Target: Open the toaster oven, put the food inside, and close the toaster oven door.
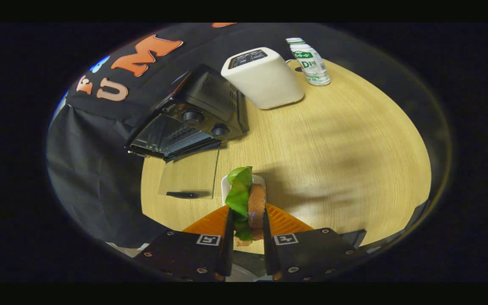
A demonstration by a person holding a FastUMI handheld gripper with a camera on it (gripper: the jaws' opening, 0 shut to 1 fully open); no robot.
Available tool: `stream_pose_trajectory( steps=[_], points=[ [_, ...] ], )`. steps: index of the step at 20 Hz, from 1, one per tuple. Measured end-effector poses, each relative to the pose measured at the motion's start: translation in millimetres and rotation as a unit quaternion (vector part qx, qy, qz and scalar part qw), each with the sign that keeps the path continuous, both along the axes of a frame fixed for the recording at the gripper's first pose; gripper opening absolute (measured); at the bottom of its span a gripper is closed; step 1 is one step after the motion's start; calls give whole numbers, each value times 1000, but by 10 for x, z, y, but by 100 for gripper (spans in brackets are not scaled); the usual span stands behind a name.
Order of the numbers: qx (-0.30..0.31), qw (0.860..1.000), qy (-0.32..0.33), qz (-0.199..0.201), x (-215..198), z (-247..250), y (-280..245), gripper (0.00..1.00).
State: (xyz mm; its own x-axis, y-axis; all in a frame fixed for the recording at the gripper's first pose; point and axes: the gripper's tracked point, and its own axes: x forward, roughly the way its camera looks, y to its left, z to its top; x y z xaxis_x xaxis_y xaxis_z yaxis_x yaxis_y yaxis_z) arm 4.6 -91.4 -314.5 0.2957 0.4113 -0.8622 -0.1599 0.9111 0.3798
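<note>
Gripper [247, 231] closed on the food [247, 203], a sandwich of green leaf and brown patty clamped between both fingers, held above a white plate [225, 186] on the wooden table [333, 152]. Oven [191, 118] well ahead and left, door [189, 173] dropped open flat onto the table. White box [263, 78] just beside the oven; bottle [309, 61] beyond.

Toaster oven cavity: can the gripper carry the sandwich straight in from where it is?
Probably yes. The toaster oven has its glass door folded down flat, and bare table lies between. The gripper is shut on the sandwich; the door handle lies low.
</note>
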Motion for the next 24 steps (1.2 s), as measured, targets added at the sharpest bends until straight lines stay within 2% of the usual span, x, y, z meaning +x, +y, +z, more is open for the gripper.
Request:
stream_pose_trajectory(
  steps=[5,11,16,19,24],
  points=[
    [-2,998,-51,-28,6,393,88,31],
    [56,986,-118,-105,63,740,473,31],
    [133,974,-114,-145,40,583,1086,30],
    [147,967,-125,-168,88,414,1377,31],
    [217,938,-131,-238,319,288,1907,31]
  ],
)
